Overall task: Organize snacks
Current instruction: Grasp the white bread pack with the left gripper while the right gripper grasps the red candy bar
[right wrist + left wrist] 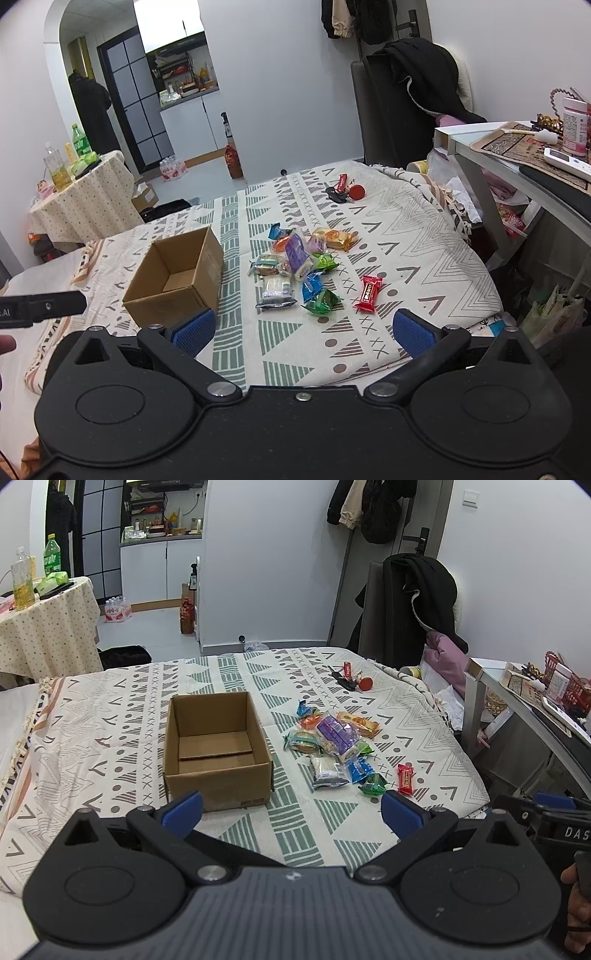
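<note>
Black left gripper (291, 810) and right gripper (303, 332), matching: blue ribbed pads (195, 331), round black pivot housings, silver screws at the joints. Ribbed grey body on left; smooth black on right. White lettering along the side.

Empty cardboard box (218, 746) beside snack packets (338, 740) on patterned cloth (110, 716)

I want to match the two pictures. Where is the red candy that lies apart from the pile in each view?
Left wrist view: red candy, right of centre, right of the snack pile.
Right wrist view: red candy, just right of centre, right of the pile.
Shared landmark: the cardboard box, left of the pile.
</note>
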`<state>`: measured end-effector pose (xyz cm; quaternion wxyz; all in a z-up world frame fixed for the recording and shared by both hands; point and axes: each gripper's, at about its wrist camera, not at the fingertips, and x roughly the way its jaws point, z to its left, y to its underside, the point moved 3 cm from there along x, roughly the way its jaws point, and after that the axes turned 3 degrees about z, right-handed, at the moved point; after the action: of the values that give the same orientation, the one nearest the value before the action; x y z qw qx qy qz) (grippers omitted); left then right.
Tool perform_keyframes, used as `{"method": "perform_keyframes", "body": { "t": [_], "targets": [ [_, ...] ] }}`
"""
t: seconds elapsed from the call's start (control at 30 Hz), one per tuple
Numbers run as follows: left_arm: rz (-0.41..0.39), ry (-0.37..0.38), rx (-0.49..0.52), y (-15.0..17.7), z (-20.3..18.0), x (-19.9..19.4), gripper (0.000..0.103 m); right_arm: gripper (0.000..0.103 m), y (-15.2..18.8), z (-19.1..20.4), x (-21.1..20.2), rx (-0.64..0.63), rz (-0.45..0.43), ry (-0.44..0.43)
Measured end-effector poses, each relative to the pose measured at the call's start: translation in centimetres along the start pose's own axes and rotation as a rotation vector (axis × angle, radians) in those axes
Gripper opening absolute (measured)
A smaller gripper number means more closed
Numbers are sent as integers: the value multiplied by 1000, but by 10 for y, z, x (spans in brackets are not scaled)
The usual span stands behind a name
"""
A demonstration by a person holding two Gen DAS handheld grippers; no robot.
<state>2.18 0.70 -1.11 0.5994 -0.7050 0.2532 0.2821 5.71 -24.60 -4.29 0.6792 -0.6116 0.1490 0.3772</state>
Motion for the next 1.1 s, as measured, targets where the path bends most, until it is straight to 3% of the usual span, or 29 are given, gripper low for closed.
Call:
{"method": "perform_keyframes", "body": {
  "t": [0.47,1.1],
  "targets": [
    [38,50,-11,-25,-16,40,102,103,-19,-24,36,23,77,-3],
    [187,90,-28,-38,-50,138,100,102,-28,-83,101,137,168,-1]
  ]
}}
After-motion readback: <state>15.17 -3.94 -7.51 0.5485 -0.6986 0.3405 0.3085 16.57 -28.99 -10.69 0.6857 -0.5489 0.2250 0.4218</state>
